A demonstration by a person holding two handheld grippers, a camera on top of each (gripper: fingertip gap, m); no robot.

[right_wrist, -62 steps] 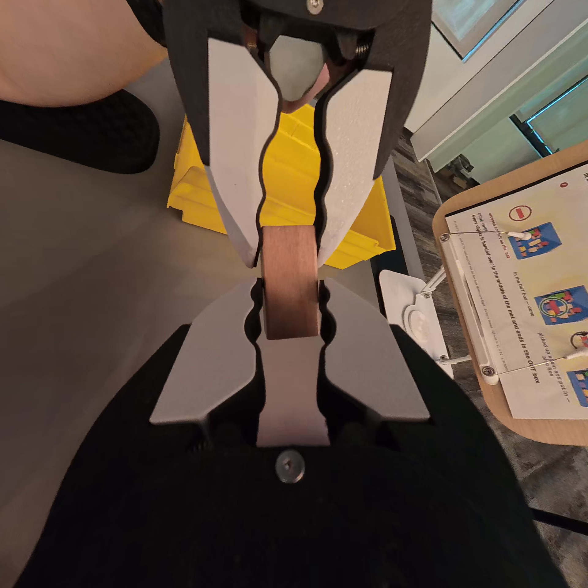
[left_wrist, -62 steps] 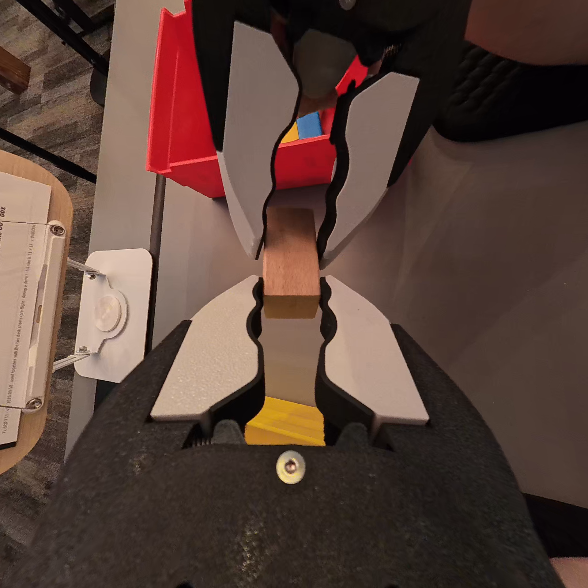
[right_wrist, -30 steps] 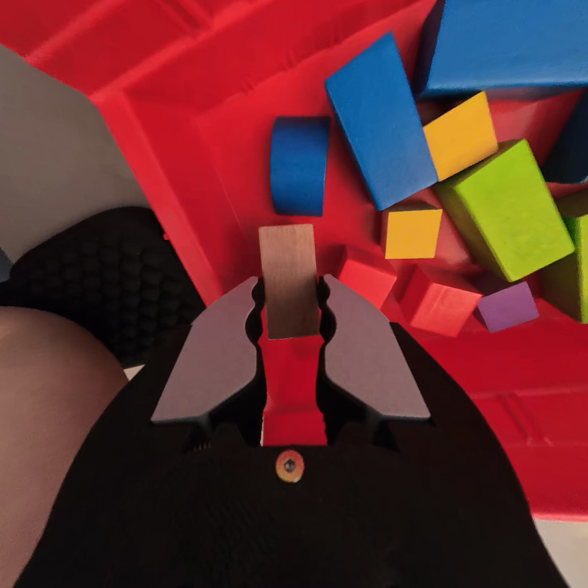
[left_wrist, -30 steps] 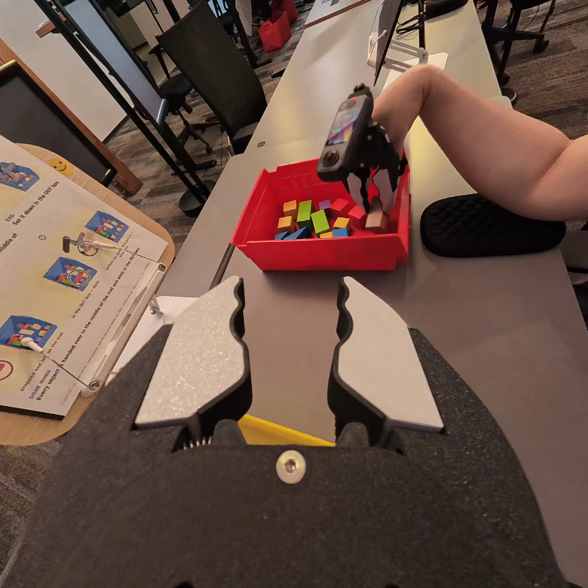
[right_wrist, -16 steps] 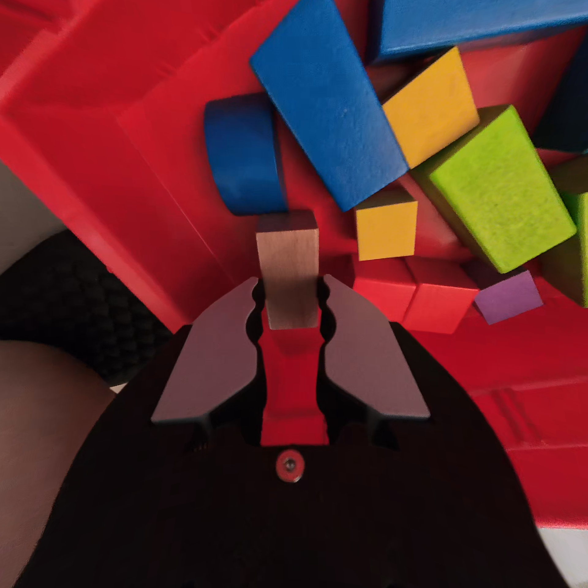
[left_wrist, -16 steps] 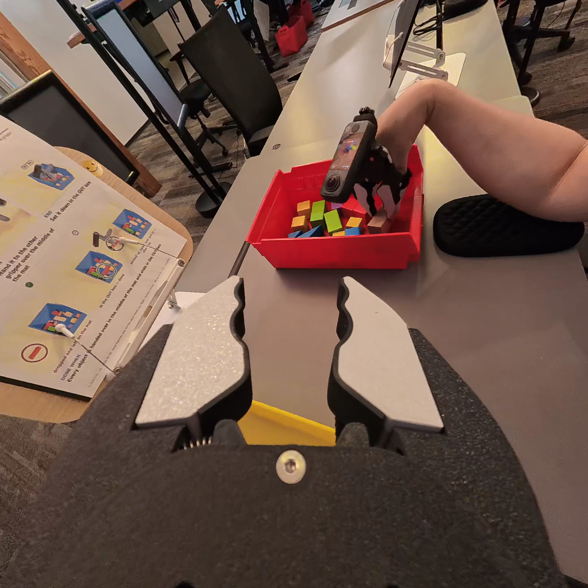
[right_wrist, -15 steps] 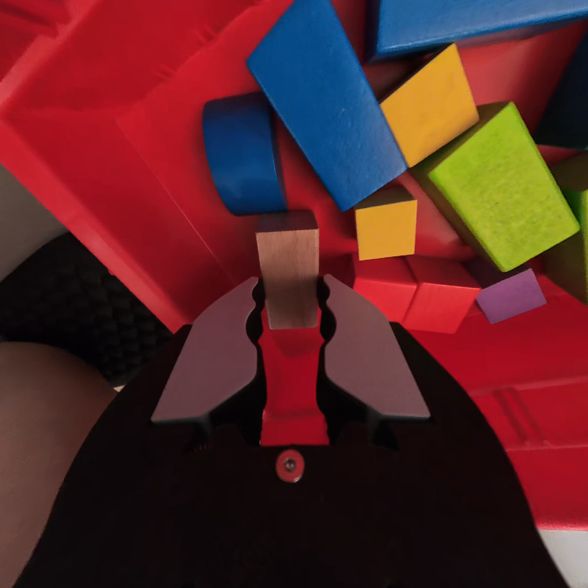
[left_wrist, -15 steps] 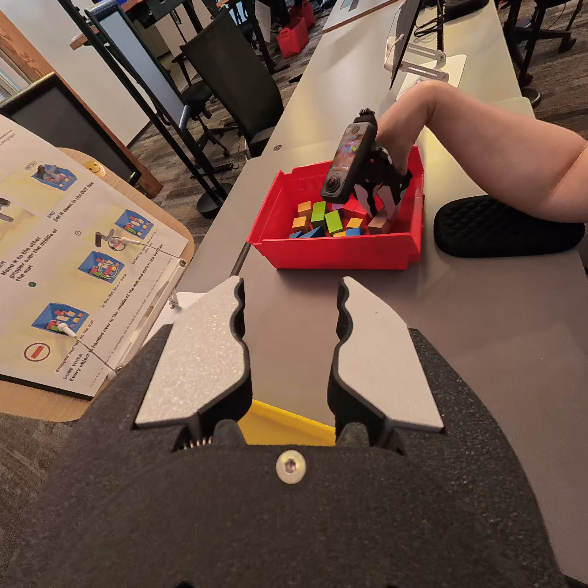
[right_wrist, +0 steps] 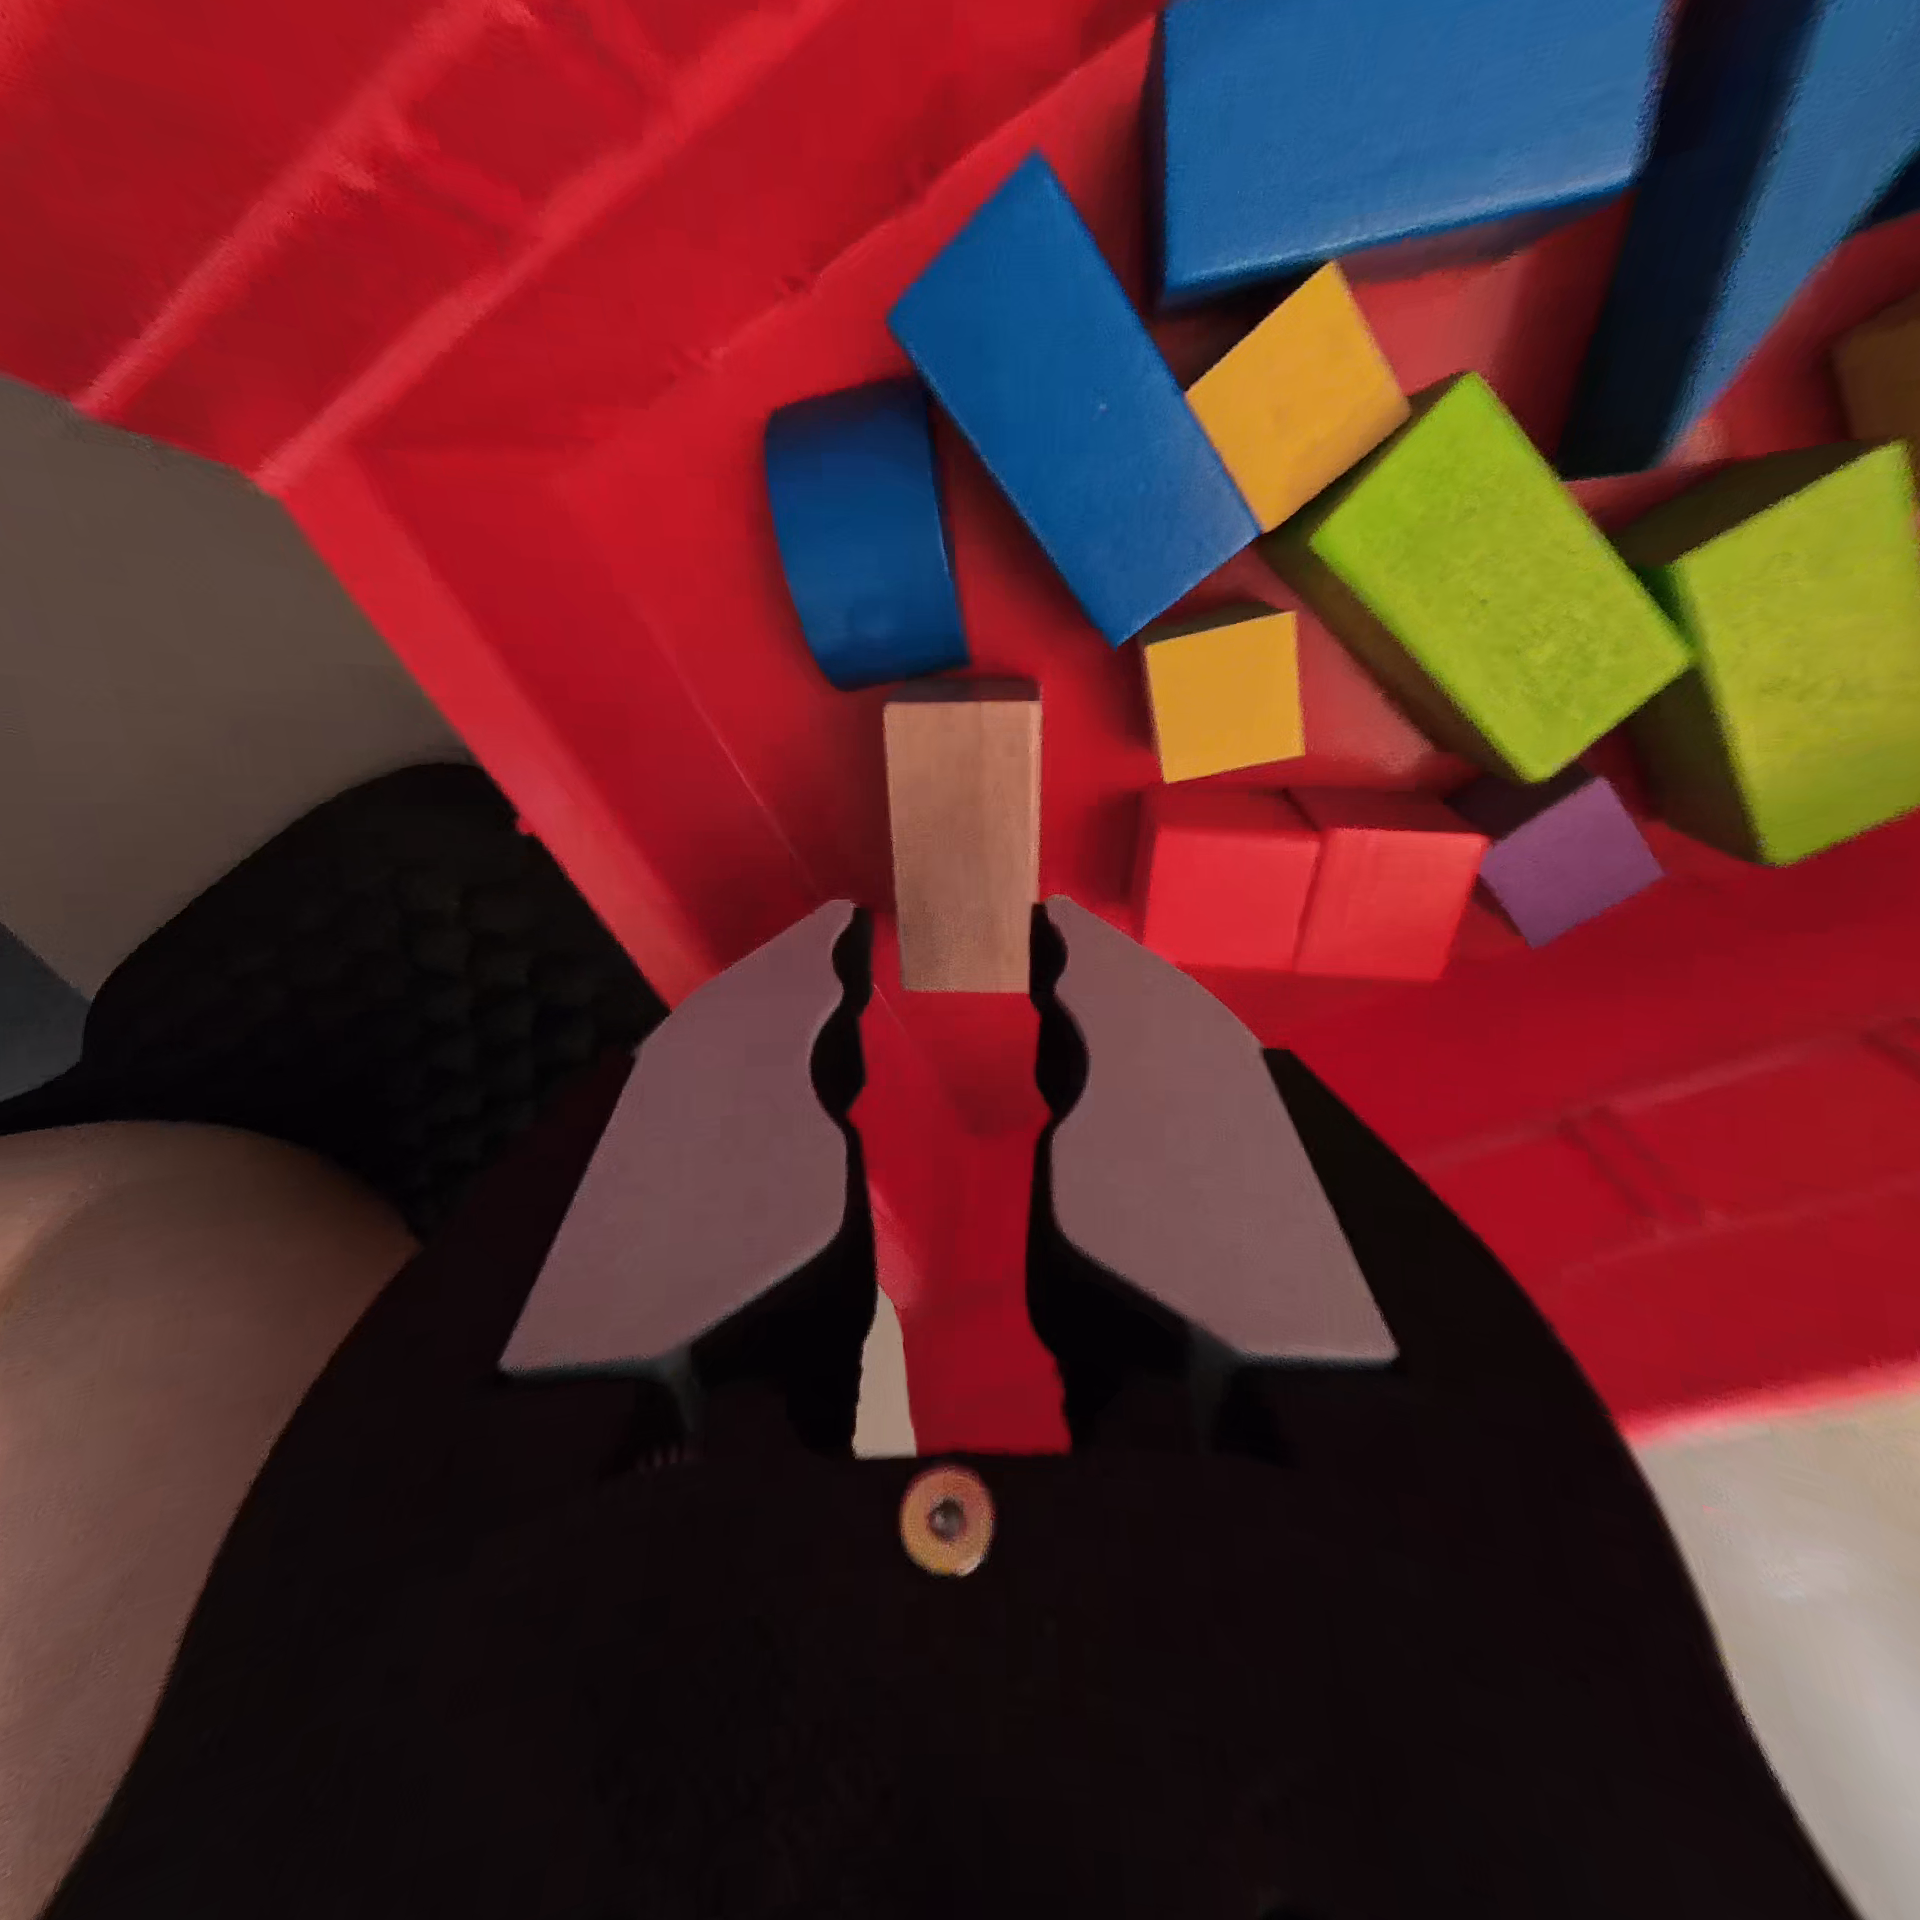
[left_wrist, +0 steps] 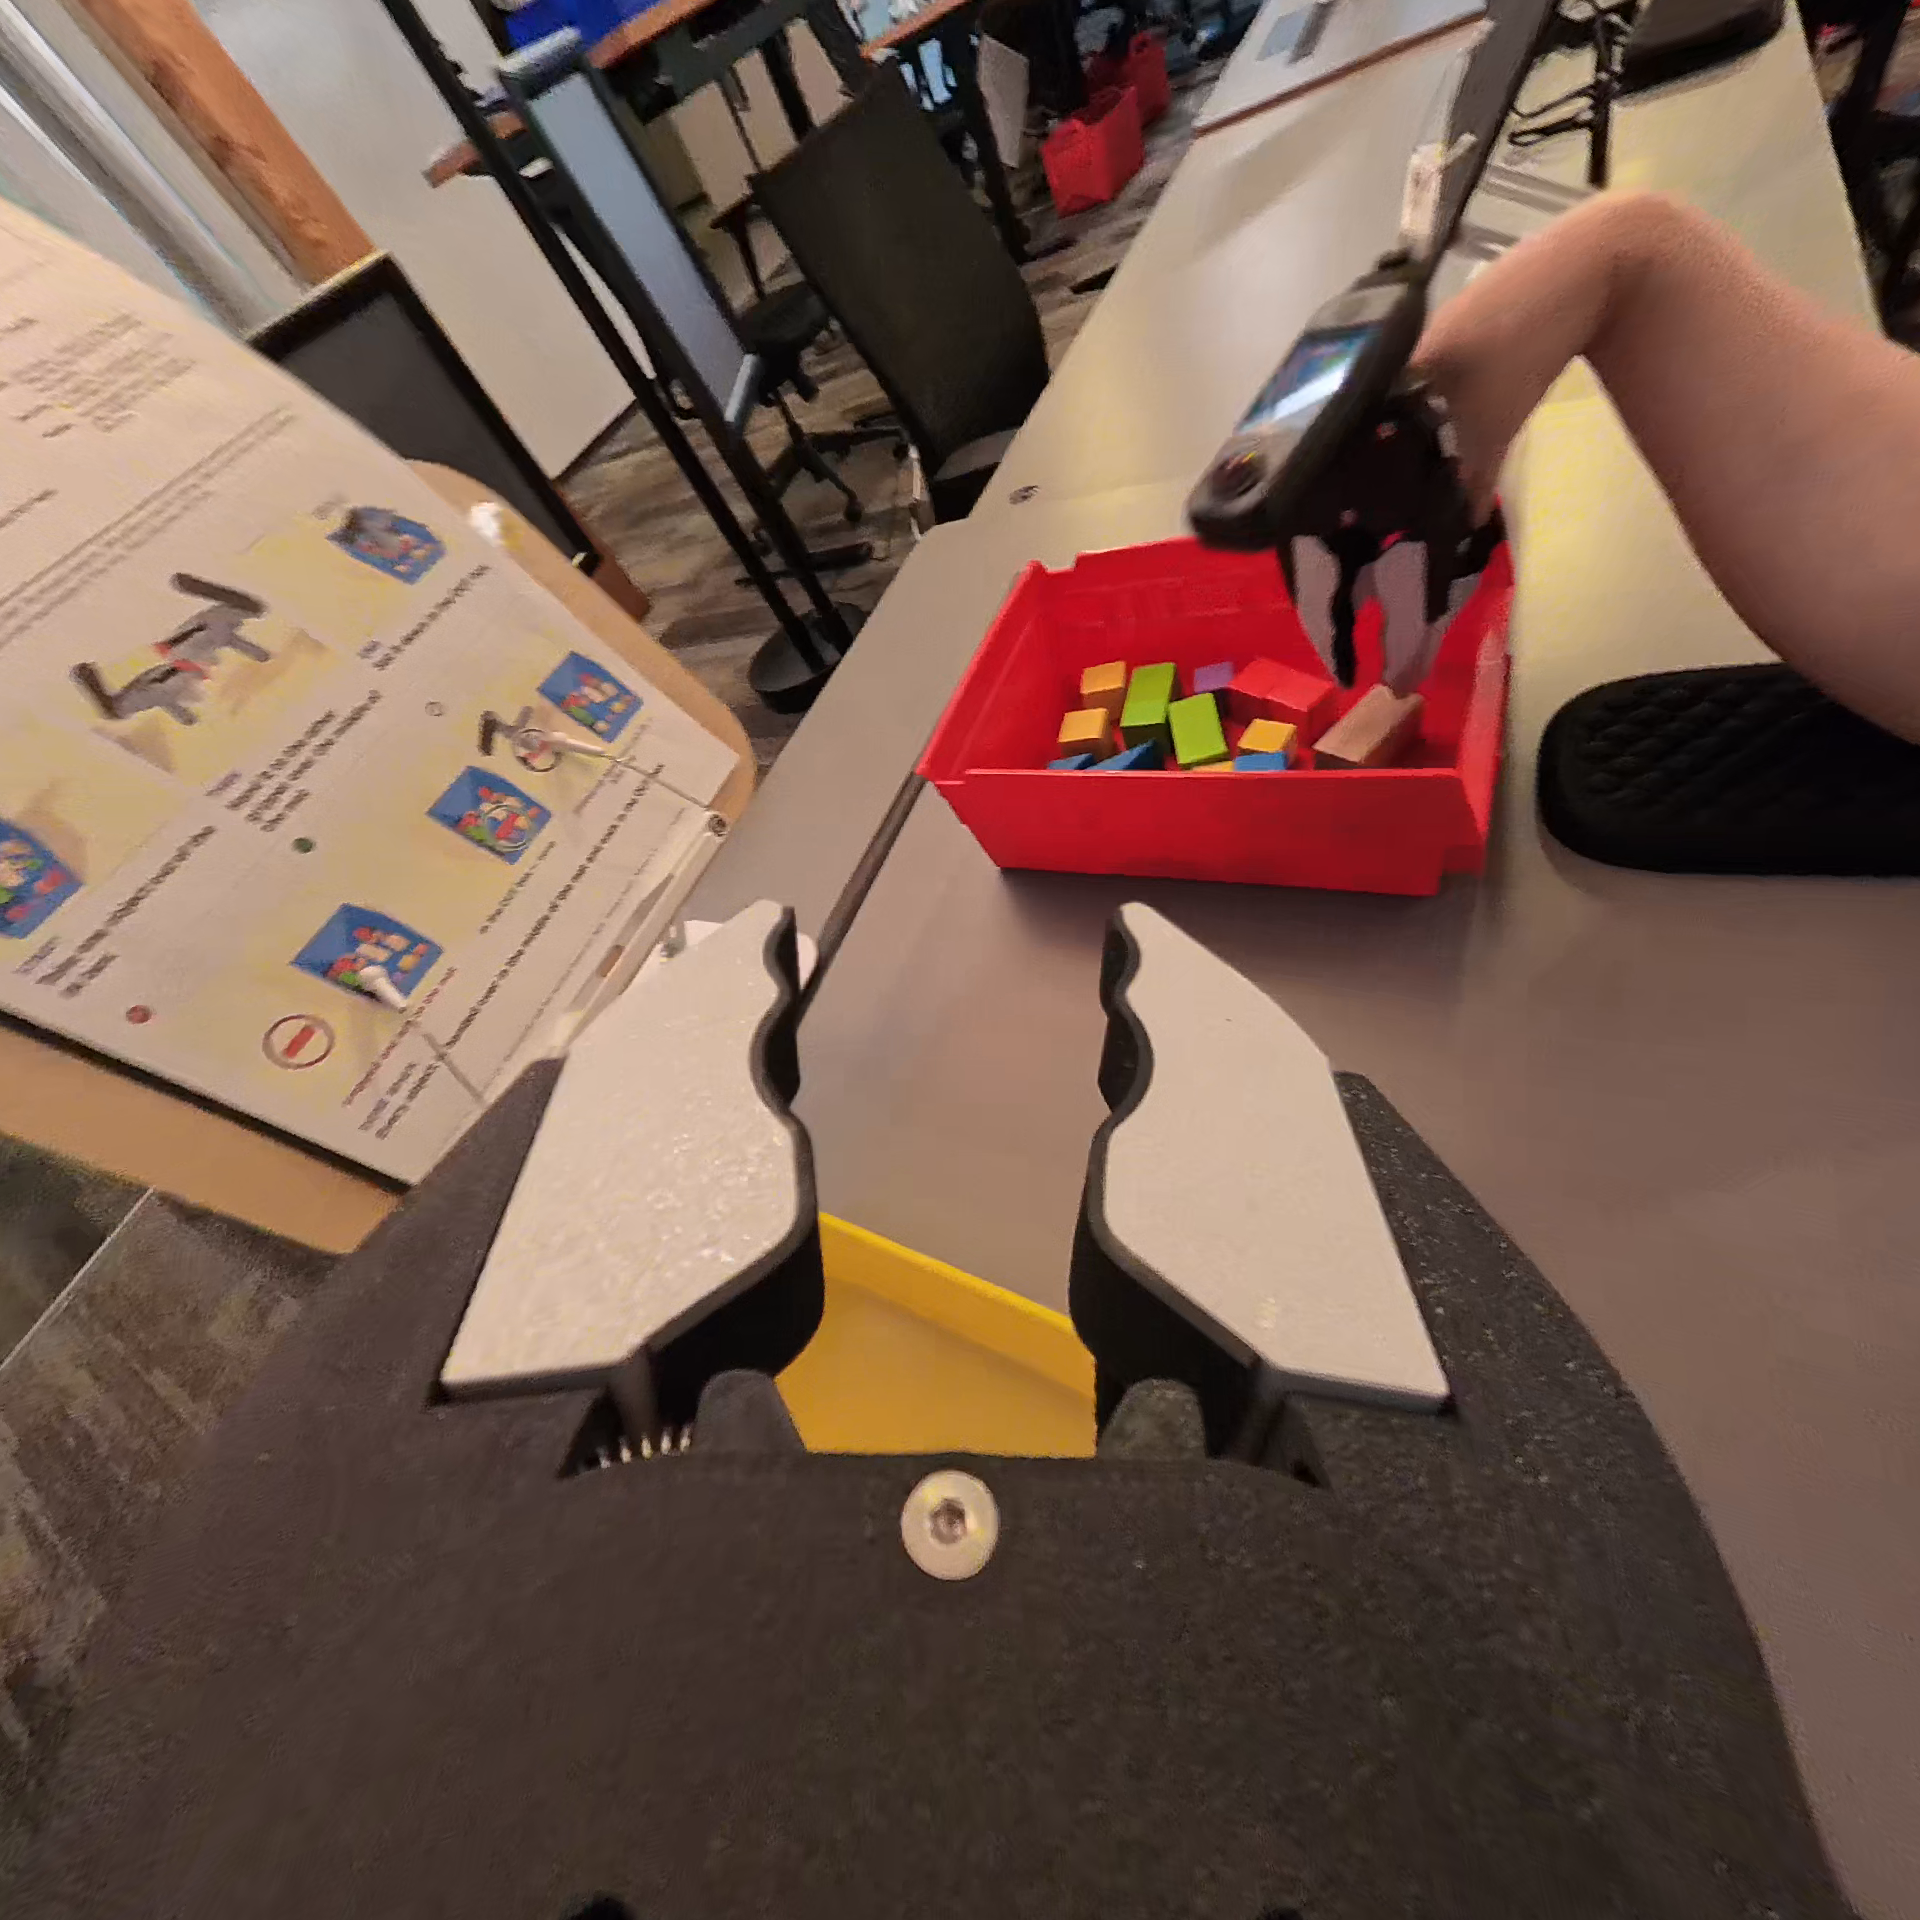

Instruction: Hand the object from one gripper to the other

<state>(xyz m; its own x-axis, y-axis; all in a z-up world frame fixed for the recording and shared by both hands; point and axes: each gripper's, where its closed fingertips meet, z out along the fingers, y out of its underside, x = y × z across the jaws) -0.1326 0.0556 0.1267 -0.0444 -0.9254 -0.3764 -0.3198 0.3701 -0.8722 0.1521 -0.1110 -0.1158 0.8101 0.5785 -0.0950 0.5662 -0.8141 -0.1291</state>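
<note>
Right hand-held gripper point(right_wrist: 951, 920) hangs over the red bin point(right_wrist: 436, 343), fingertips flanking the near end of the brown wooden block point(right_wrist: 961, 831). Jaws stand slightly wider than the block, with a thin gap on each side. From the left wrist view the block point(left_wrist: 1369, 724) lies tilted on the bin floor below the fingertips, so I judge it released, though blur makes contact hard to rule out.

Neighbours in the bin: blue half-round block point(right_wrist: 862, 530) at 12 o'clock from the brown block, nearly touching its far end; yellow cube point(right_wrist: 1226, 696) at 2 o'clock; two red cubes point(right_wrist: 1309, 883) at 3 o'clock, just beside.

Left hand-held gripper point(left_wrist: 948, 1023) is wide open and empty, above the grey table point(left_wrist: 1558, 1091), well apart from the bin. A yellow bin point(left_wrist: 935, 1351) shows between its fingers.

Handling: the block looks rigid, light, smooth-faced and not fragile. Best taken across its narrow flat sides near mid-length; a hold at one end could let it pivot.
</note>
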